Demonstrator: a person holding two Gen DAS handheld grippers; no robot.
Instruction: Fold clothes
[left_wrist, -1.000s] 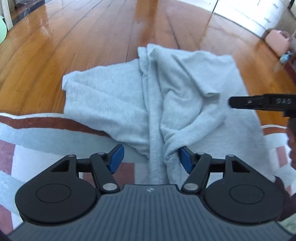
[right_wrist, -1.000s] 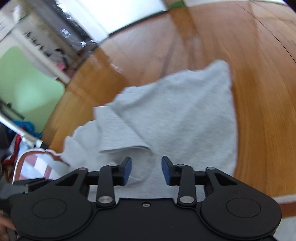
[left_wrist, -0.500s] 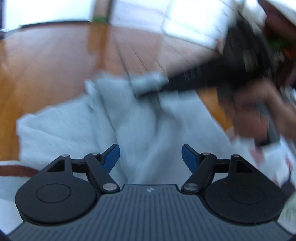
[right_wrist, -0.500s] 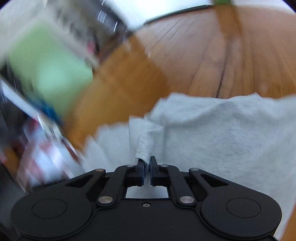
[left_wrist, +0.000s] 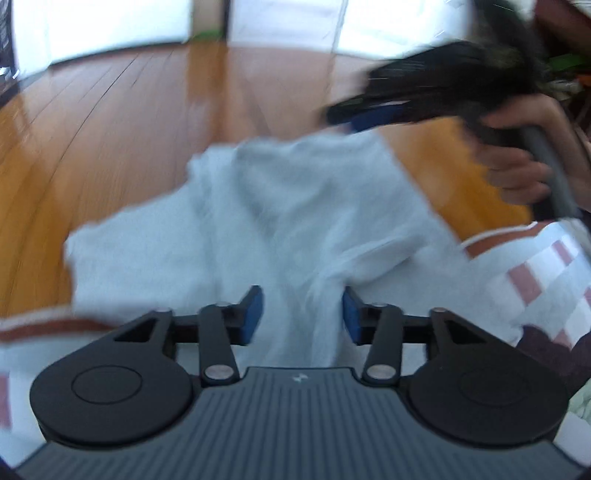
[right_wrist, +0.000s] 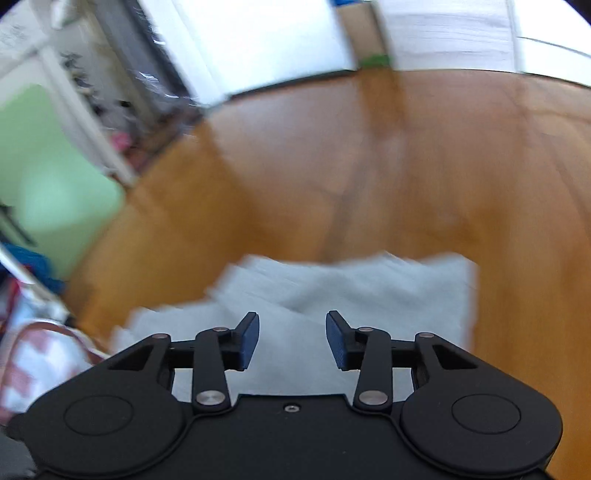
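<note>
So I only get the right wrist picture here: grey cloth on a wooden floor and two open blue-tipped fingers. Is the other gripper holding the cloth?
Observer: No. In the left wrist view the left gripper is open, with a ridge of the grey garment between its fingers, not pinched.
Operator: Can you see my gripper from there?
Observer: Yes, blurred: the right gripper hangs over the garment's far corner, with a hand on its handle.
Operator: What is under the cloth's near end?
Observer: A rug with red and white checks; the far end lies on bare floor.
</note>
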